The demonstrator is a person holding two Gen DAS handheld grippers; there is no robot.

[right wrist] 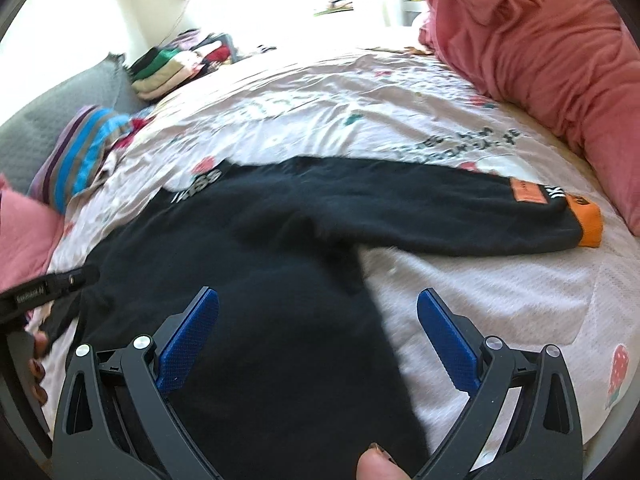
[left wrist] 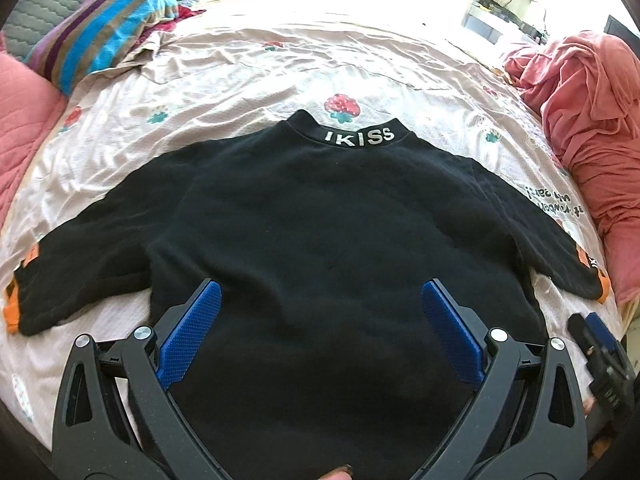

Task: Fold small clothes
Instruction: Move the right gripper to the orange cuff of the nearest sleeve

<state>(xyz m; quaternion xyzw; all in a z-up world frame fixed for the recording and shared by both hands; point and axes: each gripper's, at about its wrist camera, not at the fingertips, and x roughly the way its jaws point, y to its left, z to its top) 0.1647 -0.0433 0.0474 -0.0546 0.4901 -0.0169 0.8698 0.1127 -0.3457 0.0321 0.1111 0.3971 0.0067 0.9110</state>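
Both grippers I'm running hang spread wide, holding nothing. Left gripper (left wrist: 320, 304) hovers over the lower middle of the black sweatshirt (left wrist: 320, 220), which lies flat and spread on the strawberry-print bedsheet (left wrist: 240, 72), collar lettering "IKISS" (left wrist: 359, 136) at the far end, sleeves out to both sides. Right gripper (right wrist: 318, 312) hangs over the sweatshirt's right hem edge, below the orange-cuffed right sleeve (right wrist: 460, 208). Beyond that sleeve I see a pink blanket (right wrist: 540, 40); left of the collar, a striped pillow (left wrist: 100, 28).
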